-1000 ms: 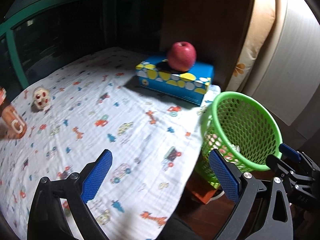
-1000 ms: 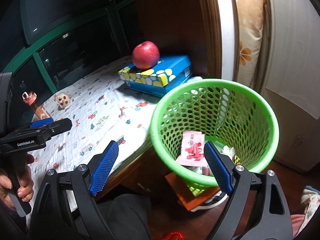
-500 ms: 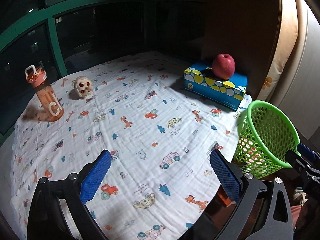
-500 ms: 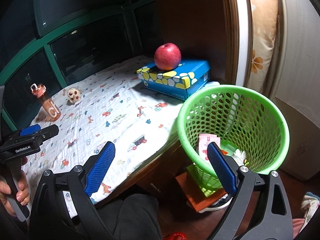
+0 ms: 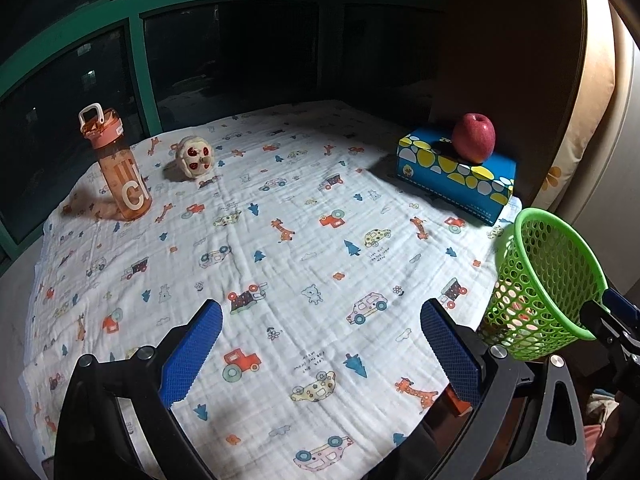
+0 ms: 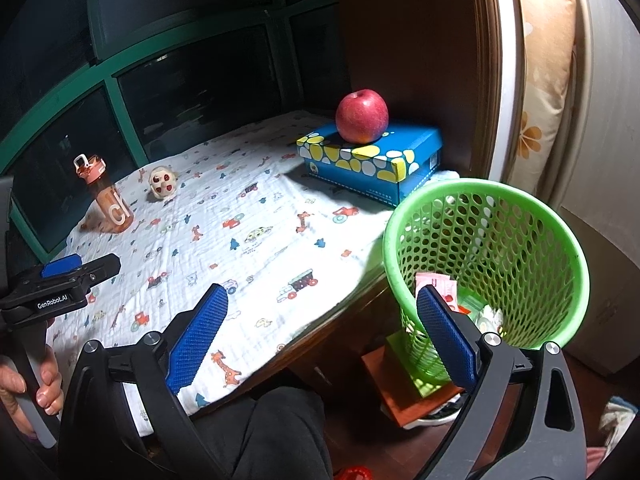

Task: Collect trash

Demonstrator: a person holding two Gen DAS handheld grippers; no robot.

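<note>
A green mesh basket (image 6: 520, 204) stands off the table's right edge, with a pink wrapper (image 6: 438, 282) and other scraps inside. It also shows in the left wrist view (image 5: 560, 240). My left gripper (image 5: 320, 344) is open and empty above the patterned cloth (image 5: 280, 240) near the front of the table. My right gripper (image 6: 320, 332) is open and empty, held over the table's right front edge beside the basket. The left gripper's side shows in the right wrist view (image 6: 60, 280).
An orange water bottle (image 5: 120, 168) and a small skull-like toy (image 5: 194, 156) stand at the far left. A red apple (image 5: 474, 136) sits on a blue tissue box (image 5: 456, 176) at the far right. Dark windows lie behind, and a wooden panel and a pillow stand at the right.
Both grippers have pulled back and up from the basket, so more of the table shows. The left view has swung left, bringing the bottle and toy into view. Both stay open.
</note>
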